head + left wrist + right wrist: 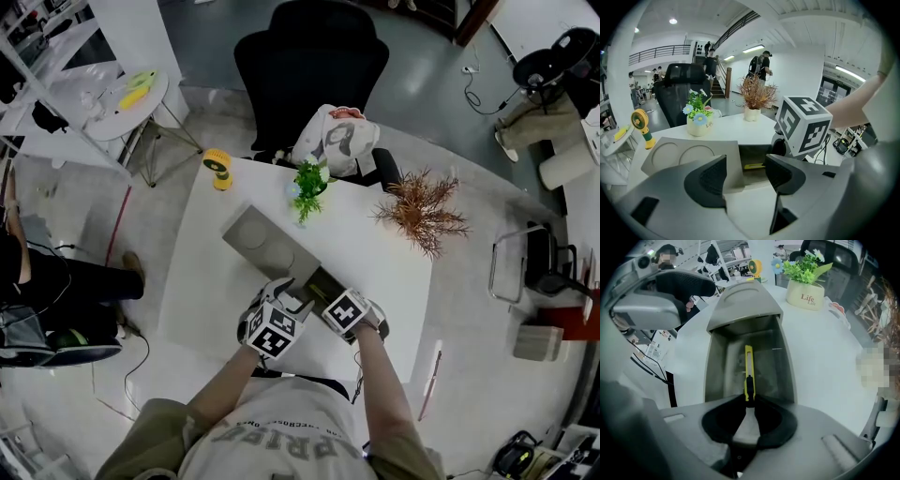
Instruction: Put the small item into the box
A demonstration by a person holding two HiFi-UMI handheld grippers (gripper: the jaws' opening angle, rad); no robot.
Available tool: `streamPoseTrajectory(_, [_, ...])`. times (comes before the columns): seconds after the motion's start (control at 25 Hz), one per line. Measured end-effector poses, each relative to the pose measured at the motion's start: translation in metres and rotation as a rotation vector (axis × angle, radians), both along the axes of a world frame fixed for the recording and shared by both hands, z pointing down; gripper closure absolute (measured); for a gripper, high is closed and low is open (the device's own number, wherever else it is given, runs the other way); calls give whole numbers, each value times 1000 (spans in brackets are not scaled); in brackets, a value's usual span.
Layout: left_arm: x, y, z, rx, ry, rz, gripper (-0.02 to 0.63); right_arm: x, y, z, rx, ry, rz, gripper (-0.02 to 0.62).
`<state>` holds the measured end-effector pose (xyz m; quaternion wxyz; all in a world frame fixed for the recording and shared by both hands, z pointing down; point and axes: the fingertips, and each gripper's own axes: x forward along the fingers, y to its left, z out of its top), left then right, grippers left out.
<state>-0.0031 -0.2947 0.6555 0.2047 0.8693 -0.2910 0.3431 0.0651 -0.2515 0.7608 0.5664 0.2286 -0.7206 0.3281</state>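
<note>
Right hand-held gripper (749, 405) has its jaws pinched on the near end of a yellow utility knife (748, 371). It is tipped steeply down over the open grey box (710, 366). The knife runs straight out from the jaws along the middle of the box, with its far end pointing at the lid (743, 303). The lid is thrown back at the far end of the box. Whether the knife's tip rests on the box floor cannot be told. Nothing else shows inside the box.

Left hand-held gripper (744, 173) sits just beside the right one at the near end of the box, with its jaws spread. The near corner of the lid shows in the gap between them, and no pad visibly presses on it.

The box lies slantwise on the white bench (225, 272), its open end near the edge where the person stands. Bare bench lies on both sides of the box, wider on the person's left. Along the far edge stand a small yellow fan (218, 170), a potted plant (307, 187) just beyond the lid, and a dried plant (422, 214) well off to the right. A black chair (309, 66) stands behind the far edge.
</note>
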Motion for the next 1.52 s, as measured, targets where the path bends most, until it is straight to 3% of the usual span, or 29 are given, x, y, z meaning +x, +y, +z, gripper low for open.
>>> streamPoseTrajectory(0.12, [1, -1, 0, -6, 1, -1, 359, 11, 3, -3, -9, 51, -2, 537])
streamPoseTrajectory(0.28, [0, -3, 2, -12, -5, -1, 359, -2, -4, -2, 39, -31, -3, 535])
streamPoseTrajectory(0.6, [-2, -1, 3, -17, -13, 1, 359, -3, 3, -4, 28, -45, 3, 534])
streamPoseTrajectory(0.72, [-2, -2, 3, -16, -16, -2, 359, 9, 7, -5, 14, 3, 15, 533])
streamPoseTrajectory(0.84, [-2, -1, 2, -14, -16, -6, 359, -2, 1, -10, 59, -68, 27, 531])
streamPoseTrajectory(0.96, [-3, 0, 1, -9, -16, -13, 359, -9, 8, -23, 41, -128, 78, 529])
streamPoseTrajectory(1.16, [-2, -1, -8, 20, 7, -41, 359, -10, -11, -66, 217, -193, 135, 529])
streamPoseTrajectory(1.32, [3, -2, -23, 74, 50, -75, 359, 1, -28, -111, 452, -260, 204, 529])
streamPoseTrajectory(1.52, [5, -3, -48, 152, 93, -121, 359, 5, -44, -192, 785, -445, 364, 529])
